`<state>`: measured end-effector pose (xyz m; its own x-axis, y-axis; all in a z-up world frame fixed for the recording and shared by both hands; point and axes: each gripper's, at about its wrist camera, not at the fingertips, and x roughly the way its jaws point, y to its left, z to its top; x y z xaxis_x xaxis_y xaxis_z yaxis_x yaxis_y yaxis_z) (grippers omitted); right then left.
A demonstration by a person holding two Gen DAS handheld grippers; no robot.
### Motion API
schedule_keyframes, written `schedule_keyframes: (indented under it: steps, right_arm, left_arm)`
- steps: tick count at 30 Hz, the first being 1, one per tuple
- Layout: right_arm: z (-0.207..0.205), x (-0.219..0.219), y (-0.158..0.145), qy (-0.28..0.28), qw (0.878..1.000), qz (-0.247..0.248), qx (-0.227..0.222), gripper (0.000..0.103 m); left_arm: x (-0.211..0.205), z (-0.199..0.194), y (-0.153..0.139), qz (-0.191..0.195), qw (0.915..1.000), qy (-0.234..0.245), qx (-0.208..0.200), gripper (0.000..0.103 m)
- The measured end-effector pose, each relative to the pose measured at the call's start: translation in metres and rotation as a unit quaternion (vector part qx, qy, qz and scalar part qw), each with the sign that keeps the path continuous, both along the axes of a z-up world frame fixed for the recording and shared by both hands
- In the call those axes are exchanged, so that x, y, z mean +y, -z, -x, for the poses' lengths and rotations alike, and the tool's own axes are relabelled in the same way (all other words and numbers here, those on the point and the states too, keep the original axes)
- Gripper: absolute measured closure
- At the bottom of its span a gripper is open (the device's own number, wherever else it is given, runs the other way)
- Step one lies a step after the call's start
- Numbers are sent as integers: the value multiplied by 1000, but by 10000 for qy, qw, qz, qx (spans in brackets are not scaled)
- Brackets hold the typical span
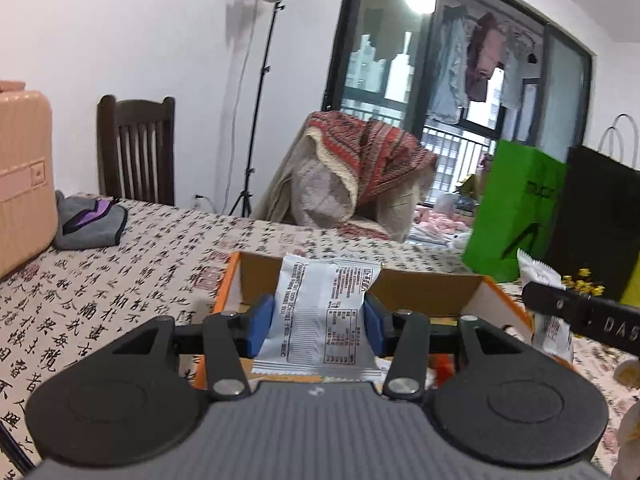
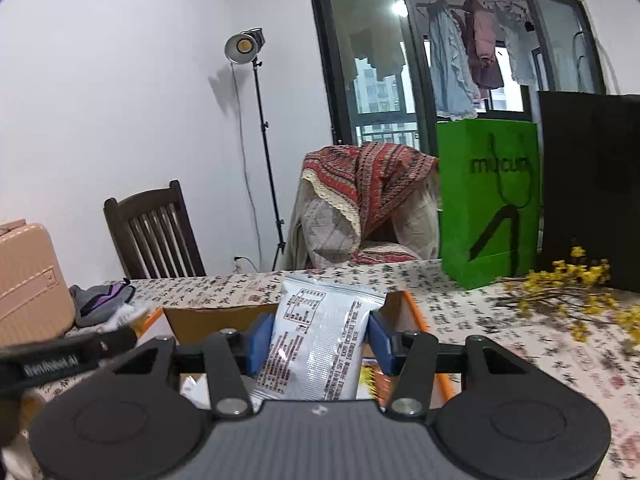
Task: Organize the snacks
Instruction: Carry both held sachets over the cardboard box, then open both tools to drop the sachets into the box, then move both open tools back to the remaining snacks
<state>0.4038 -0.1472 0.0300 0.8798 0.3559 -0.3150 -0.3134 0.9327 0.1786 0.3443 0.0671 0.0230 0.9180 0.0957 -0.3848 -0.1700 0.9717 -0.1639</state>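
Left claw [image 1: 319, 322]: gripping a white packet [image 1: 320, 316] by its sides between blue pads [image 1: 262, 326], packet standing upright, printed back facing the camera. Hovering just ahead and below: an open orange-edged box [image 1: 502, 300], its brown inner wall visible behind the packet. Lying to the far left of the claw: a grey-purple cloth [image 1: 90, 220] and a pink case [image 1: 24, 176].

Right claw [image 2: 320, 346]: gripping a second packet [image 2: 320, 340] likewise, sides pinched, top leaning slightly left. Sitting directly ahead and below: the same box [image 2: 416, 316]. Standing well ahead to the right: a green bag [image 2: 486, 200], a black bag [image 2: 588, 188], yellow flowers [image 2: 580, 280].

Step in hand, judged: carrying both packets over the box for dropping in. Doing it well: keeping each packet upright and clear of the other claw, lowering past the rim before loosening the pads, setting packets side by side against the wall rather than crossing.

Box contents: mostly hidden behind the claws; glimpsing orange-yellow wrapping [image 2: 374, 380] low inside, just right of the right claw's packet; nothing more telling.
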Motion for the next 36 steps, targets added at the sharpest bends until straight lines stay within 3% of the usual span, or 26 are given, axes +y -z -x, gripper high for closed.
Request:
schedule_keyframes:
  steps: [4,7,13,14,16,17,19,20,21,22,27,36]
  right_arm:
    - [-5,10,17,-245,9996,-61,-82,52]
    - [-7,16,28,-333,9993,165,-61,52]
    - [-5,18,31,-514,9986,105,-26,50]
    - [-4,18,31,-536,9985,115,-18,49]
    - [-3,17,32,-553,9984,87,1,27]
    - [-2,16,31,-535,9986,55,-18,22]
    - [0,12,29,-515,9987,-25,-56,17]
    - [1,9,28,-528,9986,-89,-42,16]
    - [1,7,27,-528,9985,-150,-23,9]
    - [1,5,27,-513,9985,-207,-5,0]
    - [-1,0,28,-453,9984,-332,64,0]
    - [2,-5,19,-320,9990,-322,62,0]
  left_arm:
    - [11,-7,10,24,9999,-72,87,54]
    - [11,-11,15,23,9998,-39,172,54]
    - [4,-13,23,-91,9997,70,199,53]
    - [3,-12,22,-77,9998,79,184,48]
    - [4,-9,21,-30,9999,79,111,36]
    - [5,-8,20,-17,10000,55,68,28]
    - [5,-3,18,-16,10000,-6,-31,15]
    - [5,0,16,-13,10000,-46,-86,3]
    - [4,3,15,-7,9998,-99,-166,0]
    - [4,5,14,-21,9996,-146,-228,0]
    - [-1,7,10,-173,9993,-133,-297,0]
    - [0,13,1,-117,9990,-177,-386,0]
